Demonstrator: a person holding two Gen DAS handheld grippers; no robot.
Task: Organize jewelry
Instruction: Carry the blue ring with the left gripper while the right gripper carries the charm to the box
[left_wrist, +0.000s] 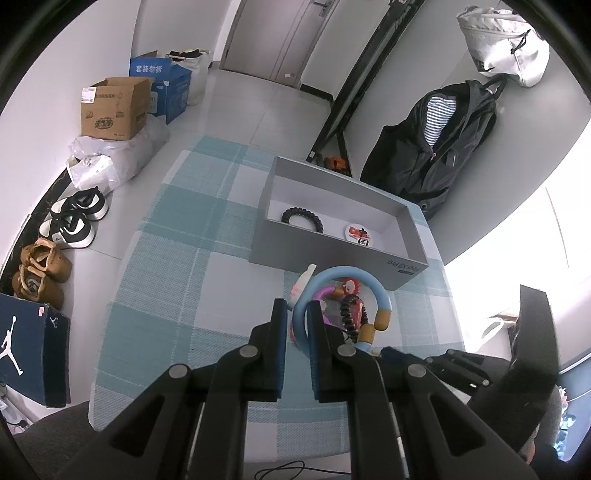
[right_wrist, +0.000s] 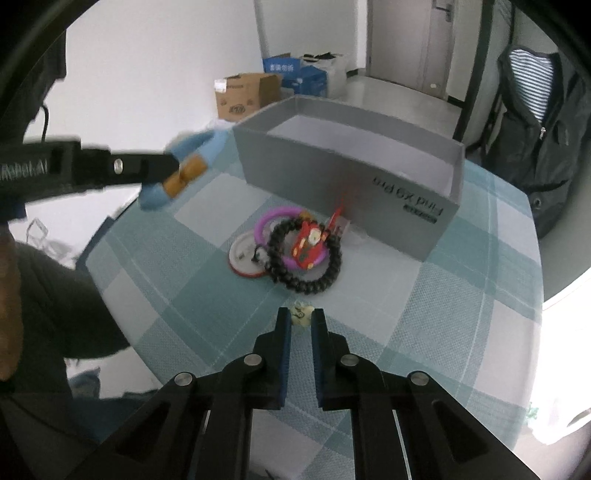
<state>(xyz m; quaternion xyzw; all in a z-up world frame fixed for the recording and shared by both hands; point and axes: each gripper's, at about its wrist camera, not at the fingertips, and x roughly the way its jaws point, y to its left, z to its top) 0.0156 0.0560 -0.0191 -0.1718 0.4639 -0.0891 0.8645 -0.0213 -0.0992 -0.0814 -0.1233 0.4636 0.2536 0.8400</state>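
My left gripper (left_wrist: 297, 308) is shut on a light-blue bracelet (left_wrist: 343, 271) with wooden beads, held above the checked cloth. In the right wrist view that bracelet (right_wrist: 199, 147) shows blurred at upper left. My right gripper (right_wrist: 301, 320) is low over the cloth, its pads pressed on a small cream charm (right_wrist: 301, 315). Beyond it lies a pile: a black bead bracelet (right_wrist: 325, 277), a purple ring (right_wrist: 275, 216), a red ornament (right_wrist: 308, 242) and a round badge (right_wrist: 243, 258). The grey box (left_wrist: 332, 254) holds a black coil hair tie (left_wrist: 303, 219) and a round badge (left_wrist: 357, 234).
The teal checked tablecloth (left_wrist: 177, 258) covers a small table whose edges are close on all sides. On the floor to the left stand cardboard boxes (left_wrist: 110, 110), shoes (left_wrist: 74, 221) and a dark shoebox (left_wrist: 29, 354). A black jacket (left_wrist: 436, 147) hangs behind the box. The person's torso (right_wrist: 55, 314) is at left.
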